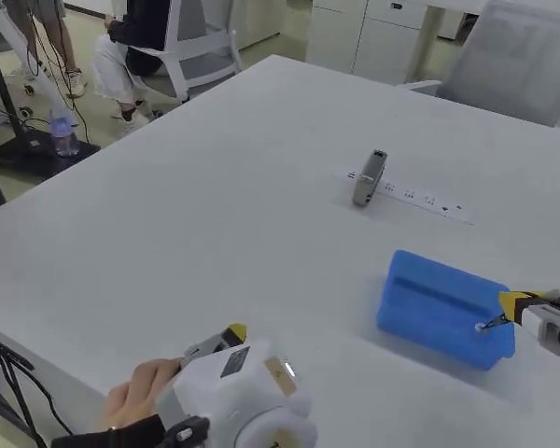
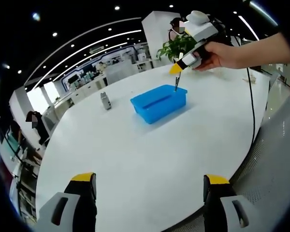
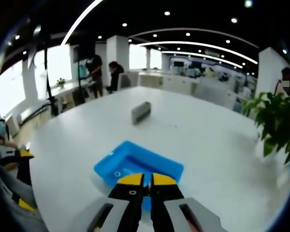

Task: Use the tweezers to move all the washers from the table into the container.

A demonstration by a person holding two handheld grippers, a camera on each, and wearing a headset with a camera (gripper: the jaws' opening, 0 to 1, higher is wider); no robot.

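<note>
A blue container [image 1: 439, 301] stands on the white table [image 1: 215, 233] at the right. My right gripper [image 1: 511, 303] is shut on thin tweezers [image 1: 493, 323], whose tip hangs over the container's near right corner. In the left gripper view that right gripper [image 2: 176, 69] points the tweezers [image 2: 177, 82] down at the container [image 2: 159, 102]. In the right gripper view the yellow tips of the right gripper [image 3: 145, 180] are pressed together above the container [image 3: 135, 166], where one washer [image 3: 117, 173] lies. My left gripper [image 2: 150, 179] is open and holds nothing, near the table's front edge [image 1: 233, 333].
A grey adapter [image 1: 369, 177] stands on a white power strip [image 1: 420, 198] behind the container. A chair with a seated person [image 1: 140, 47] is at the far left corner. A potted plant [image 3: 275, 116] stands beyond the table's right side.
</note>
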